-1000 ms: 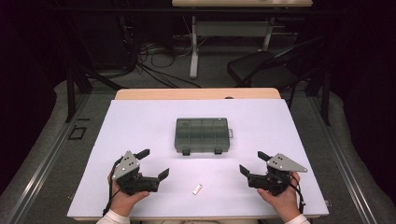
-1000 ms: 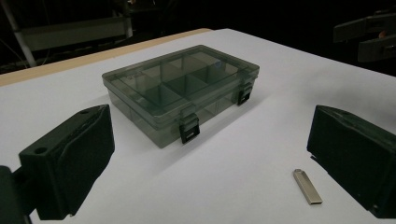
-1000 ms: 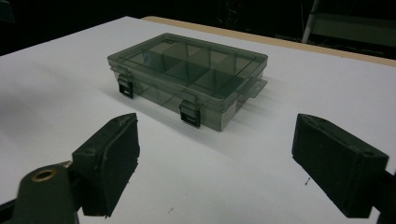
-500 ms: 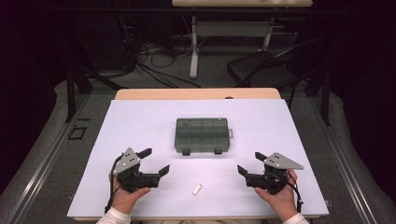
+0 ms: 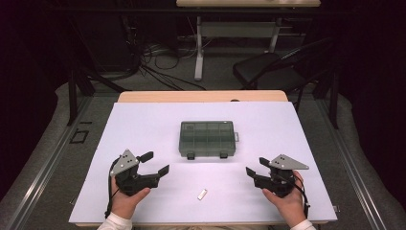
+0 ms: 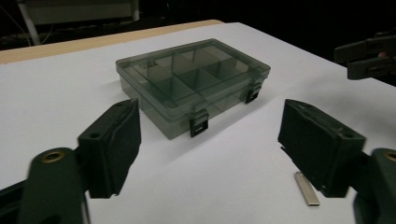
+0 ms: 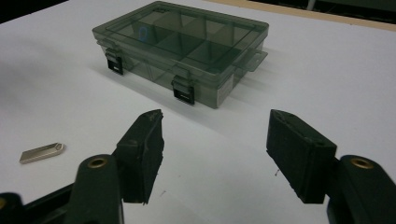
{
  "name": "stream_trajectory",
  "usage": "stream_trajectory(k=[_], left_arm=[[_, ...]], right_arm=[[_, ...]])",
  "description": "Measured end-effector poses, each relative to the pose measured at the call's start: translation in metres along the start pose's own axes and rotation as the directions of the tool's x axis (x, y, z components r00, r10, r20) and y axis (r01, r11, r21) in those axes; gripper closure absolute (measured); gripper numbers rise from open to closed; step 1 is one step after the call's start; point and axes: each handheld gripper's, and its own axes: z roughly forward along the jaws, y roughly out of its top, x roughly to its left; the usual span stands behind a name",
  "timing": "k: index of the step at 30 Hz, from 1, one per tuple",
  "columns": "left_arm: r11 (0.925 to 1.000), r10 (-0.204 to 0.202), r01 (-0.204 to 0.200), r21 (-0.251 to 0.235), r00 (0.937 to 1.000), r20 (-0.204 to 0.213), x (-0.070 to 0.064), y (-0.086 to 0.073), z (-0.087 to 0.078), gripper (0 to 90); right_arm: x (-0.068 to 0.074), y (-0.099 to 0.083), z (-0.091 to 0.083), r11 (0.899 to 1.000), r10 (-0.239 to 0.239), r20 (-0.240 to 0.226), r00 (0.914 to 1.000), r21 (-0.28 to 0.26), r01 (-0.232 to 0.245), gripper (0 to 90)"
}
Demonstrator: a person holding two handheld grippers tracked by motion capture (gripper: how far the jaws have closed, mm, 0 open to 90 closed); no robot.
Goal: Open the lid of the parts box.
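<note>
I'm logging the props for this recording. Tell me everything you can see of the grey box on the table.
The box is a flat rectangular organizer of smoky, see-through grey plastic, its inside split by dividers into compartments. Its lid is down, with two dark latches on the front edge facing the person and a small tab at one end. It lies flat near the middle of the white table, touching nothing else. No contents are visible through the lid.

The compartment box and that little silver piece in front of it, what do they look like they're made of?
Compartment box: likely smoky see-through plastic, since its dividers show through the lid; latches look opaque black. Silver piece: probably brushed metal, given its dull grey sheen.
</note>
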Motion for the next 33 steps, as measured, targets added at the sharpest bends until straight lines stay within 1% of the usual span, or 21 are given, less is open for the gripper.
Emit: stream_trajectory(k=[1, 2, 3, 4, 6, 7, 10, 12, 13, 14, 15, 16, 17, 20, 22, 23, 27, 29, 30, 32, 33], left_arm=[[1.0, 0.0, 0.0, 0.0, 1.0, 0.0, 0.0, 0.0, 0.0, 24.3], [1.0, -0.002, 0.002, -0.004, 1.0, -0.005, 0.0, 0.003, 0.0, 26.1], [1.0, -0.005, 0.005, -0.002, 0.9999, -0.011, 0.001, 0.005, 0.001, 26.1], [0.9999, -0.012, 0.012, 0.0, 0.9997, -0.02, 0.001, 0.008, 0.002, 28.4], [0.9999, -0.01, 0.01, 0.004, 0.9997, -0.021, 0.003, 0.015, 0.006, 32.4], [0.9998, -0.016, 0.016, 0.01, 0.9996, -0.024, 0.003, 0.019, 0.008, 32.4], [0.9992, -0.027, 0.029, 0.03, 0.9983, -0.051, 0.006, 0.029, 0.014, 34.7], [0.9976, -0.056, 0.059, 0.037, 0.9957, -0.073, 0.01, 0.037, 0.02, 35.1], [0.9963, -0.066, 0.069, 0.051, 0.9954, -0.069, 0.014, 0.045, 0.027, 38.8], [0.9963, -0.066, 0.069, 0.051, 0.9954, -0.069, 0.014, 0.045, 0.027, 40.0], [0.9943, -0.078, 0.082, 0.068, 0.9955, -0.054, 0.017, 0.052, 0.034, 41.2], [0.9943, -0.078, 0.082, 0.068, 0.9955, -0.054, 0.017, 0.052, 0.034, 41.3], [0.9948, -0.083, 0.085, 0.057, 0.9959, -0.035, 0.018, 0.058, 0.039, 41.8], [0.9958, -0.077, 0.078, 0.049, 0.9968, -0.022, 0.018, 0.063, 0.044, 43.4], [0.9964, -0.068, 0.069, 0.05, 0.9976, -0.015, 0.018, 0.067, 0.05, 44.8], [0.9972, -0.061, 0.061, 0.043, 0.998, -0.016, 0.017, 0.068, 0.054, 44.8], [0.9961, -0.08, 0.081, 0.035, 0.9967, -0.015, 0.017, 0.068, 0.064, 44.7], [0.9962, -0.072, 0.073, 0.048, 0.9972, -0.02, 0.015, 0.063, 0.069, 45.3], [0.9962, -0.072, 0.073, 0.048, 0.9972, -0.02, 0.015, 0.063, 0.069, 45.9], [0.9943, -0.081, 0.081, 0.069, 0.9967, -0.004, 0.015, 0.051, 0.073, 49.4], [0.9943, -0.079, 0.079, 0.071, 0.9969, -0.006, 0.014, 0.046, 0.074, 51.4]], right_arm=[[0.0, 0.0, 0.0, 1.0, 0.0, 0.0, 1.0, 0.0, 0.0, 36.2], [-0.004, 0.002, 0.0, 1.0, 0.01, 0.005, 0.9999, 0.018, -0.01, 41.1], [-0.004, 0.002, 0.0, 1.0, 0.01, 0.005, 0.9999, 0.018, -0.01, 41.1], [-0.009, 0.006, 0.002, 0.999, 0.029, -0.042, 0.9987, 0.037, -0.027, 45.9], [-0.012, 0.011, 0.006, 0.997, 0.049, -0.075, 0.9959, 0.056, -0.045, 47.3], [-0.012, 0.011, 0.006, 0.997, 0.049, -0.075, 0.9959, 0.056, -0.045, 47.3], [-0.015, 0.024, 0.01, 0.997, 0.041, -0.078, 0.9961, 0.067, -0.036, 51.3], [-0.016, 0.033, 0.014, 0.997, 0.046, -0.092, 0.9947, 0.073, -0.039, 51.6], [-0.016, 0.041, 0.02, 0.996, 0.037, -0.102, 0.994, 0.079, -0.029, 53.2], [-0.016, 0.041, 0.02, 0.996, 0.037, -0.102, 0.994, 0.079, -0.029, 53.2], [-0.013, 0.048, 0.024, 0.999, 0.009, -0.086, 0.9962, 0.043, -0.005, 55.0], [-0.013, 0.048, 0.024, 0.999, 0.009, -0.086, 0.9962, 0.043, -0.005, 55.0], [-0.01, 0.055, 0.029, 1.0, -0.02, -0.064, 0.9978, 0.016, 0.021, 54.9], [-0.007, 0.062, 0.034, 1.0, -0.03, -0.072, 0.997, 0.002, 0.031, 55.0], [-0.005, 0.068, 0.038, 0.999, -0.046, -0.065, 0.9968, 0.004, 0.047, 54.9], [-0.005, 0.072, 0.042, 0.999, -0.053, -0.059, 0.9969, -0.01, 0.052, 54.0], [-0.006, 0.076, 0.049, 0.998, -0.037, -0.084, 0.9957, -0.054, 0.033, 46.5], [-0.004, 0.075, 0.051, 0.998, -0.033, -0.086, 0.9957, -0.061, 0.028, 46.3], [-0.004, 0.075, 0.051, 0.998, -0.033, -0.086, 0.9957, -0.061, 0.028, 46.3], [0.002, 0.068, 0.052, 1.0, -0.021, -0.089, 0.9959, -0.009, 0.02, 49.3], [0.003, 0.064, 0.053, 1.0, -0.024, -0.082, 0.9964, -0.012, 0.023, 50.5]])
